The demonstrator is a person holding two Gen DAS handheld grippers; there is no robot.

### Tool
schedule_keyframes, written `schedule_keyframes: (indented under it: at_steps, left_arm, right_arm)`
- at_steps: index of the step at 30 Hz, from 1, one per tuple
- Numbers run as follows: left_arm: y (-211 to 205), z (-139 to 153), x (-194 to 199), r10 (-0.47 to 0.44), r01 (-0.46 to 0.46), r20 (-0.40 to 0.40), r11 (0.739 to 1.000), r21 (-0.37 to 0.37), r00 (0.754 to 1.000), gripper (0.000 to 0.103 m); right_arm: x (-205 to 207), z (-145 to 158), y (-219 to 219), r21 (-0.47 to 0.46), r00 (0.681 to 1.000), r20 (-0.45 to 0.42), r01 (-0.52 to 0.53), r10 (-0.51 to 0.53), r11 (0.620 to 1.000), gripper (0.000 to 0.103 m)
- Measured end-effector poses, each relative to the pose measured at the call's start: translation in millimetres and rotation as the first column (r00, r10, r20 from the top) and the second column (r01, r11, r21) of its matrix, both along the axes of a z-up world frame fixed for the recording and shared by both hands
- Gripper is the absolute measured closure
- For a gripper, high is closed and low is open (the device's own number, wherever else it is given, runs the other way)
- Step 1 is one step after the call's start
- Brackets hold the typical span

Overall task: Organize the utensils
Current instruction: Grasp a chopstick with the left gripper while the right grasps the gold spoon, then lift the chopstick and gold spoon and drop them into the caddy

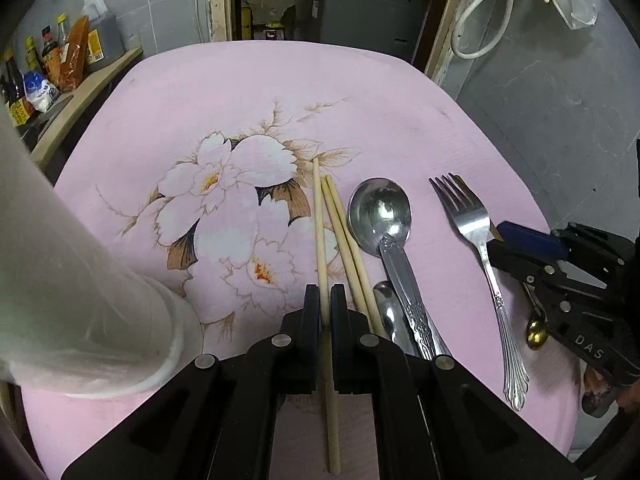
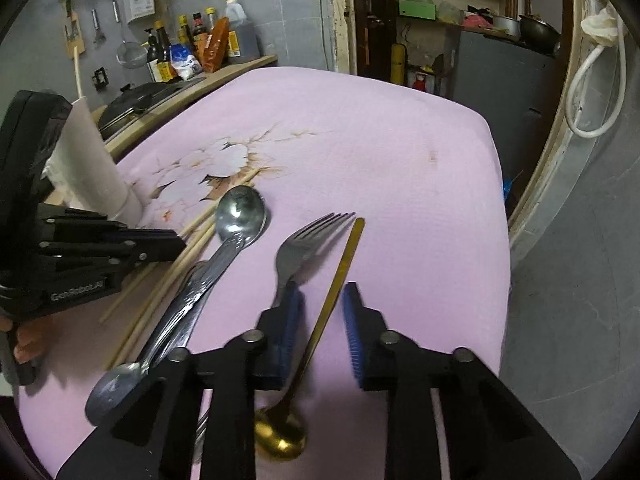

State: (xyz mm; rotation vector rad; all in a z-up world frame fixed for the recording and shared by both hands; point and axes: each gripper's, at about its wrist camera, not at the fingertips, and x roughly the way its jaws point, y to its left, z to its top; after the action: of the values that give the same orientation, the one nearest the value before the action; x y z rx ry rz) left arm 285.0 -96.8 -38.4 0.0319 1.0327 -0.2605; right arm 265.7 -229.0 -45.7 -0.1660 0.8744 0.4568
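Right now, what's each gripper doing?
Left gripper: shut on one chopstick.
Right gripper: open, fingers either side of the gold spoon, not gripping.

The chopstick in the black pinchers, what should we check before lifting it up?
1. Left gripper closed on the chopstick: ok, it sits between the fingers.
2. Other two chopsticks free of the grip: ok, they lie just right of it.
3. Big spoon out of the way: ok, farther right.
4. White holder ready: cannot tell, its opening is hidden.
5. Right gripper clear of the left: ok, open around the gold spoon, beside the fork.
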Motion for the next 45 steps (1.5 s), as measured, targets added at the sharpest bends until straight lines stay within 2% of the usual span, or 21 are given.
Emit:
schedule_keyframes:
  at_steps: [1,5,12,15,20,24,27,29,33,40,41,45]
  left_arm:
    - [-1,0,-1,0.002,-0.002,-0.003,1.000,-0.006,1.000,0.100]
    - [8,1,-9,0.001,-0.002,-0.028,0.999,-0.042,1.000,0.100]
    - [21,6,-34,-0.031,0.029,-0.047,0.998,-0.062,0.998,0.100]
    - [20,7,-36,-0.050,0.048,-0.043,0.998,-0.049,0.998,0.100]
    - [12,5,-29,-0.078,0.077,-0.057,0.997,-0.014,0.995,0.100]
    - [7,4,-18,-0.099,0.100,-0.078,0.995,0.002,0.992,0.100]
    - [2,5,-15,-0.105,0.105,-0.074,0.994,0.007,0.992,0.100]
    - [4,4,-22,-0.100,0.100,-0.050,0.995,0.004,0.994,0.101]
    - [12,4,-38,-0.100,0.099,-0.013,0.994,-0.046,0.995,0.101]
    - [30,20,-74,-0.089,0.105,0.117,0.985,-0.139,0.989,0.101]
    - [33,23,-79,-0.084,0.105,0.138,0.982,-0.156,0.987,0.101]
    - [59,40,-109,-0.034,0.106,0.265,0.960,-0.260,0.964,0.101]
  right_arm:
    - [-2,1,0,0.001,1.000,0.002,-0.001,0.001,1.000,0.093]
    - [-14,3,-3,-0.004,1.000,-0.005,-0.015,0.015,1.000,0.098]
    - [-44,6,-2,-0.062,0.998,-0.019,-0.064,0.063,0.996,0.099]
    - [-48,3,3,-0.121,0.997,-0.013,-0.076,0.075,0.990,0.098]
    - [-35,-1,15,-0.149,0.995,-0.024,-0.096,0.093,0.984,0.086]
    - [-27,-4,16,-0.138,0.993,-0.054,-0.107,0.100,0.985,0.086]
    - [-26,-4,11,-0.119,0.995,-0.053,-0.094,0.088,0.988,0.094]
    - [-29,-1,11,-0.131,0.996,-0.037,-0.087,0.083,0.988,0.099]
    - [-41,6,10,-0.137,0.998,0.034,-0.050,0.055,0.989,0.100]
    - [-71,22,-3,0.002,0.984,0.177,0.031,-0.031,1.000,0.100]
    - [-78,25,-5,0.043,0.979,0.203,0.025,-0.033,0.999,0.100]
    - [-93,36,-4,0.144,0.953,0.300,0.007,-0.050,0.990,0.100]
